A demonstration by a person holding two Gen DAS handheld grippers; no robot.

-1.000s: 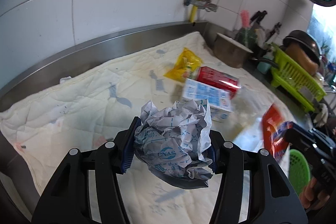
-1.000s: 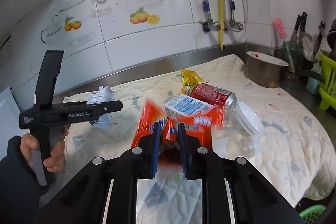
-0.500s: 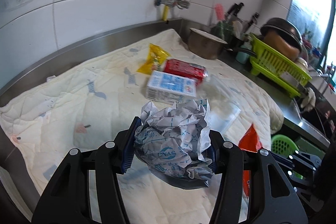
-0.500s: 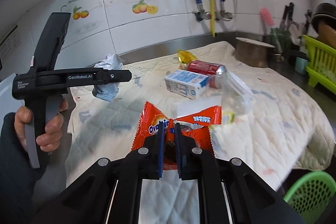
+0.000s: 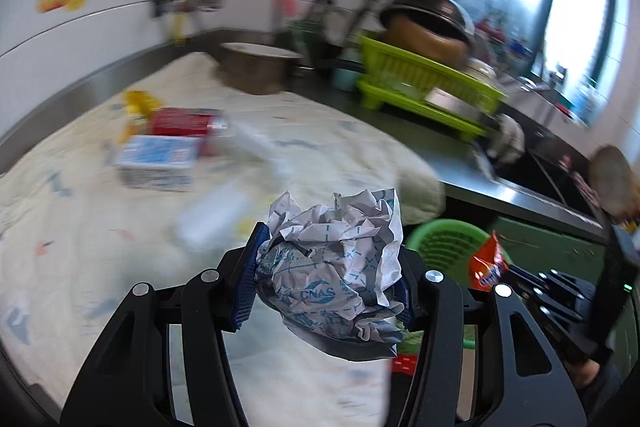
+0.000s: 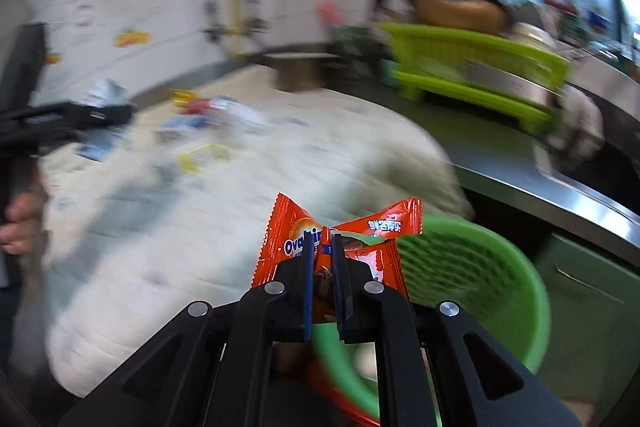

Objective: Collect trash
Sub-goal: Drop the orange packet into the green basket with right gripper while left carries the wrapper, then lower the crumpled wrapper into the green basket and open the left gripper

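Observation:
A crumpled ball of white printed paper (image 5: 332, 267) sits between the blue pads of my left gripper (image 5: 329, 259), which is shut on it above the quilted cloth's right part. My right gripper (image 6: 322, 243) is shut on an orange Ovaltine wrapper (image 6: 288, 243), pinched at its middle so that both ends flare out. It hangs over the near rim of a green plastic basket (image 6: 472, 267) that stands below the counter's edge. In the left wrist view the same basket (image 5: 444, 247) shows just past the paper ball, with the orange wrapper (image 5: 486, 267) to its right.
On the cream quilted cloth (image 5: 80, 227) lie a blue-and-white carton (image 5: 156, 159), a red can (image 5: 184, 121), a yellow wrapper (image 5: 138, 103) and a clear plastic piece (image 5: 212, 215). Behind stand a metal pot (image 5: 256, 71), a lime dish rack (image 5: 420, 79) and a sink (image 5: 540, 167).
Both grippers have swung right, from over the cloth to the counter's edge, each still holding its item. The green basket has come into view below the right gripper.

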